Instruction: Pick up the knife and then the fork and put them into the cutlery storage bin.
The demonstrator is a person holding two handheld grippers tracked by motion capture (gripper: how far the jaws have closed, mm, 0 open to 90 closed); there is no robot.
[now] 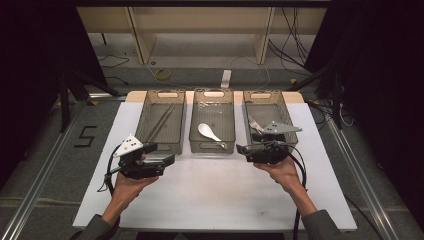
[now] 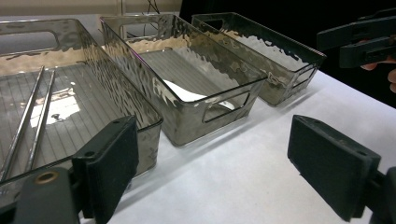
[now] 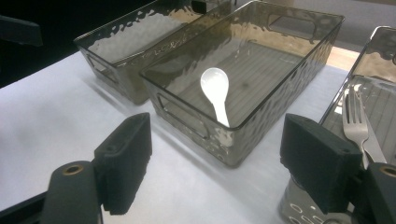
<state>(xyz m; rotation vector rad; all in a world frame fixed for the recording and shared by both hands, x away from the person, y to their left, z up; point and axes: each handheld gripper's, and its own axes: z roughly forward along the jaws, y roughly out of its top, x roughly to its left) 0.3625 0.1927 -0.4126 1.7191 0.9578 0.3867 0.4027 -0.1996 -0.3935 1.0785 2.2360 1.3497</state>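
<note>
Three smoky clear bins stand in a row at the far side of the white tabletop (image 1: 210,195). The left bin (image 1: 142,131) holds chopsticks (image 1: 160,122), the middle bin (image 1: 194,140) holds a white spoon (image 1: 209,132), and the right bin (image 1: 289,112) holds a fork (image 3: 356,123). The left claw (image 1: 167,160) hovers over the tabletop just in front of the left bin, its jaws wide apart and empty. The right claw (image 1: 242,148) hangs at the near end of the right bin, also wide apart and holding nothing; in the right gripper view one jaw is before the middle bin and the other is over the near end of the right bin, close to the fork. I judge that both claws are ready to reach for cutlery, and the main risk comes from the bin walls. They are tall, and a claw that goes in too flat can hit the near rim and push the light bin backward, or tip it. The chopsticks are thin and lie flat on the ribbed floor, so the jaws may close over them and slip, or catch one stick alone. The spoon is smooth and curved, so it could turn or shoot out under a squeeze. The fork lies near the wall, where one jaw may find no room. The two claws are not far apart, so they may also bump each other if both go to the middle.
</note>
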